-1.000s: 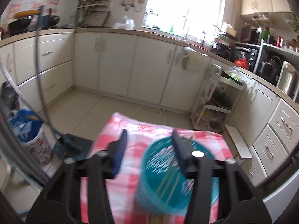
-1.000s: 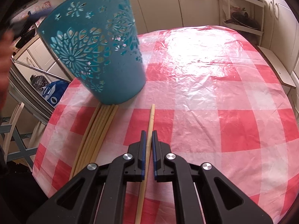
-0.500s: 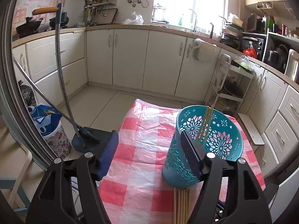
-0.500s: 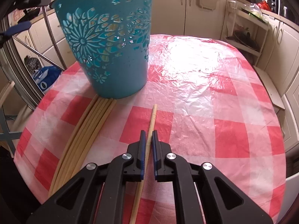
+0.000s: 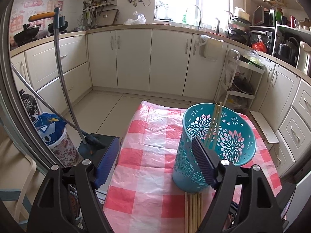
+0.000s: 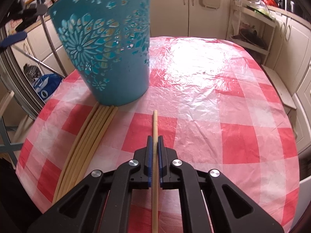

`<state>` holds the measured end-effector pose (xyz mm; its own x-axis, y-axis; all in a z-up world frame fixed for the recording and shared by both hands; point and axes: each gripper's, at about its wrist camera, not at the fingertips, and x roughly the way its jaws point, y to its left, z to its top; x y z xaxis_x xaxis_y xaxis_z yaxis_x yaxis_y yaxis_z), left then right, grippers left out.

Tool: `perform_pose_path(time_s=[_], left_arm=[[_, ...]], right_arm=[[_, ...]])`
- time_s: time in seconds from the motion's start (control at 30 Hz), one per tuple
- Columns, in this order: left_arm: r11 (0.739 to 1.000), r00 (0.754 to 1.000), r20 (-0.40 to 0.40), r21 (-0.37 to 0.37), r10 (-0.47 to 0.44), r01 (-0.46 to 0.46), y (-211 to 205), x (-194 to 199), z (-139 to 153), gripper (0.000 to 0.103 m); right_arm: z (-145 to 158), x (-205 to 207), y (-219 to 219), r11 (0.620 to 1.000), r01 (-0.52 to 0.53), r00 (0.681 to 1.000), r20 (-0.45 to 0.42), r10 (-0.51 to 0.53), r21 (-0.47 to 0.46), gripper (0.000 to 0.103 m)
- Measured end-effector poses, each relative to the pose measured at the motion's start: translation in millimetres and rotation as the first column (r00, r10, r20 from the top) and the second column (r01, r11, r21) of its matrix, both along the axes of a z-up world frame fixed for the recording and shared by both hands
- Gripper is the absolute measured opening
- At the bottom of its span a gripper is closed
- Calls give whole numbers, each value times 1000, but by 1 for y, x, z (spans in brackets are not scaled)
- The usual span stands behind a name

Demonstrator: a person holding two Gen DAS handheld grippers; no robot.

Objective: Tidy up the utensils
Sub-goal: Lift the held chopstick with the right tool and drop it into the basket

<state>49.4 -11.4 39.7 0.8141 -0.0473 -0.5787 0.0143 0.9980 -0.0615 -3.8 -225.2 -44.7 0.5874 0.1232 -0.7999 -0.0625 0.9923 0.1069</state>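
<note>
since the earlier frame the left gripper (image 5: 155, 162) has drawn back from the teal basket (image 5: 213, 145), fingers spread wide, released. right gripper (image 6: 155, 155) is clenched on one chopstick (image 6: 155, 128), lower centre. loose chopsticks (image 6: 85, 145) lie near the tablecloth's (image 6: 223, 106) left edge; its right half lies open.

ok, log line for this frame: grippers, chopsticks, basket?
left gripper open, empty | right gripper shut on chopstick | teal basket upright, two chopsticks inside | loose bundle on checked tablecloth

Checked cloth (image 5: 155, 136) on table; mop (image 5: 64, 89) left of it; cabinets (image 5: 136, 58) beyond; shelf rack (image 5: 241, 85) right.
</note>
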Motion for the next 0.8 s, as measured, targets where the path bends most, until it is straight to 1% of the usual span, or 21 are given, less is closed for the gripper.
perform_pose_path(time_s=[0.1, 0.17, 0.37, 0.43, 0.5, 0.57, 0.7, 0.8], left_arm=[[1000, 1000, -5, 2, -2, 2, -2, 1, 0, 74], [1000, 1000, -7, 2, -2, 2, -3, 2, 0, 75], [1000, 1000, -10, 6, 1, -1, -4, 2, -1, 76], [1000, 1000, -12, 5, 2, -2, -4, 2, -1, 77], [1000, 1000, -17, -3, 5, -5, -3, 3, -2, 77], [1000, 1000, -24, -15, 6, -7, 0, 4, -2, 77], [999, 999, -37, -43, 13, -14, 7, 7, -2, 77], [998, 999, -43, -60, 19, -22, 11, 8, -2, 77]], right_arm=[[0, 1, -9, 998, 20, 1000, -6, -20, 55, 6], [0, 1, -16, 993, 37, 999, -10, -36, 108, 6], [9, -5, -35, 958, 70, 997, 7, -75, 278, 6], [16, -8, -39, 938, 58, 997, 34, -74, 341, 6], [27, -13, -42, 920, 35, 994, 80, -72, 390, 6], [44, -18, -47, 895, 6, 986, 145, -79, 446, 6], [74, -26, -54, 864, -24, 965, 239, -113, 503, 6], [95, -24, -58, 851, -35, 951, 280, -134, 523, 6]])
